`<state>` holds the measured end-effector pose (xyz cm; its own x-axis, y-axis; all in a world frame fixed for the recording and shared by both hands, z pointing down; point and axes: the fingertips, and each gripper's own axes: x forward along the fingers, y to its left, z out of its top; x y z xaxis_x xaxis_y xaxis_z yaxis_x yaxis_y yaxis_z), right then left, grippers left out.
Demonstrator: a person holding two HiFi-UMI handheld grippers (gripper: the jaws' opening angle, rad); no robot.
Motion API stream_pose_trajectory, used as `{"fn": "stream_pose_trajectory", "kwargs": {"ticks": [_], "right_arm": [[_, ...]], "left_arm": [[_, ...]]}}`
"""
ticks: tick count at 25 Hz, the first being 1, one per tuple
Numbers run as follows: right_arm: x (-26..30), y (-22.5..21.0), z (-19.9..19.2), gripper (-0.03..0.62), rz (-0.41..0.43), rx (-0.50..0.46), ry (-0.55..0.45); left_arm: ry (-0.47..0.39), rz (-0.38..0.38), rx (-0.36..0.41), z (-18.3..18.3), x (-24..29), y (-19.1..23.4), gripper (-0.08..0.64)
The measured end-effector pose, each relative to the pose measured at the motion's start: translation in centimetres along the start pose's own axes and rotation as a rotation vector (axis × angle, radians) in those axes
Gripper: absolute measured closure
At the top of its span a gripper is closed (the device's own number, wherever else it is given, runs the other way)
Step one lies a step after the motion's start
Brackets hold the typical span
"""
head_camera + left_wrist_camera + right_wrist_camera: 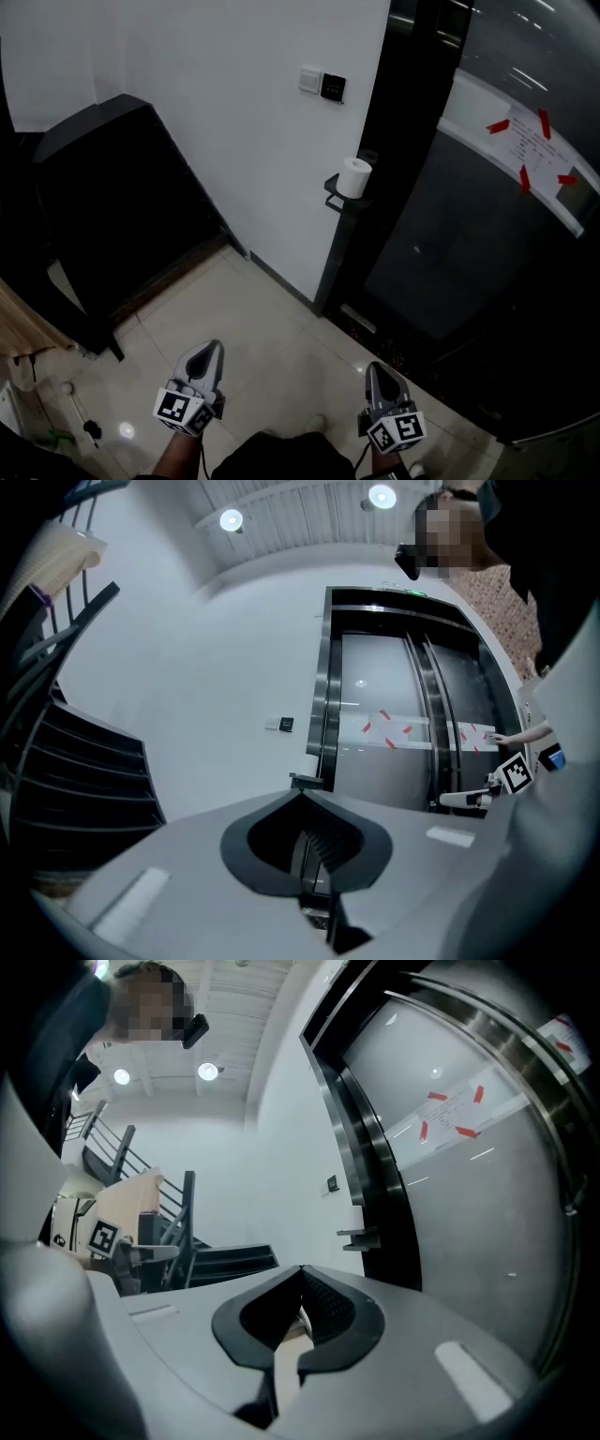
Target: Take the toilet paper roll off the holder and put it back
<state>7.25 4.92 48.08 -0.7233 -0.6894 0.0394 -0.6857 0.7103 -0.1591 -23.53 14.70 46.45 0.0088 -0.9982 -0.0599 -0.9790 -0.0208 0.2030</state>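
The left tongs (212, 349) are clenched, tips meeting with nothing between them, and they point level across the pale tiled floor (281, 347). The right tongs (376, 371) are likewise pressed together and empty (only floor shows through the slot behind their tips). Both sit low in the head view, side by side and well apart from each other.

Ahead of them, well away from both, the toilet paper roll (354, 177) stands upright on the black holder (334, 194). The holder is fixed at the edge of the white wall (234, 141), against the dark door frame. A switch plate (323, 85) sits higher on that wall. To the right is a glass door (469, 244) bearing a sheet (530, 150) held by red tape, and a dark staircase (112, 206) fills the left.
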Motion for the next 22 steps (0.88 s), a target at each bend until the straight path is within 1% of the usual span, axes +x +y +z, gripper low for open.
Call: {"fn": "stream_pose_trajectory", "kwargs": {"ticks": [3, 6, 11, 14, 16, 20, 22], "right_arm": [[1.6, -1.4, 0.2, 0.578, -0.007, -0.002, -0.005], [3.9, -3.7, -0.1, 0.578, -0.008, 0.013, -0.015], [9.8, -6.6, 1.5, 0.578, 0.046, 0.012, -0.032], [13.0, -9.0, 2.1, 0.578, 0.071, 0.008, -0.070], [14.8, -10.4, 3.0, 0.578, 0.087, 0.001, -0.072], [16.9, -14.7, 3.7, 0.578, 0.078, 0.029, -0.071], [17.6, -16.6, 4.0, 0.578, 0.069, 0.036, -0.070]], "left_arm": [[0.017, -0.011, 0.000, -0.3, 2.3, 0.2, 0.558], [0.004, -0.004, 0.015, -0.5, 4.9, 0.7, 0.558], [-0.006, 0.006, 0.026, -0.4, 10.4, 0.6, 0.558], [-0.001, -0.007, 0.029, 0.1, 14.2, -0.2, 0.558], [-0.008, -0.012, 0.033, 0.2, 16.9, -0.6, 0.558], [-0.010, -0.017, 0.038, 0.1, 21.7, -1.9, 0.558], [-0.008, -0.022, 0.060, -0.4, 23.7, -2.3, 0.558]]}}
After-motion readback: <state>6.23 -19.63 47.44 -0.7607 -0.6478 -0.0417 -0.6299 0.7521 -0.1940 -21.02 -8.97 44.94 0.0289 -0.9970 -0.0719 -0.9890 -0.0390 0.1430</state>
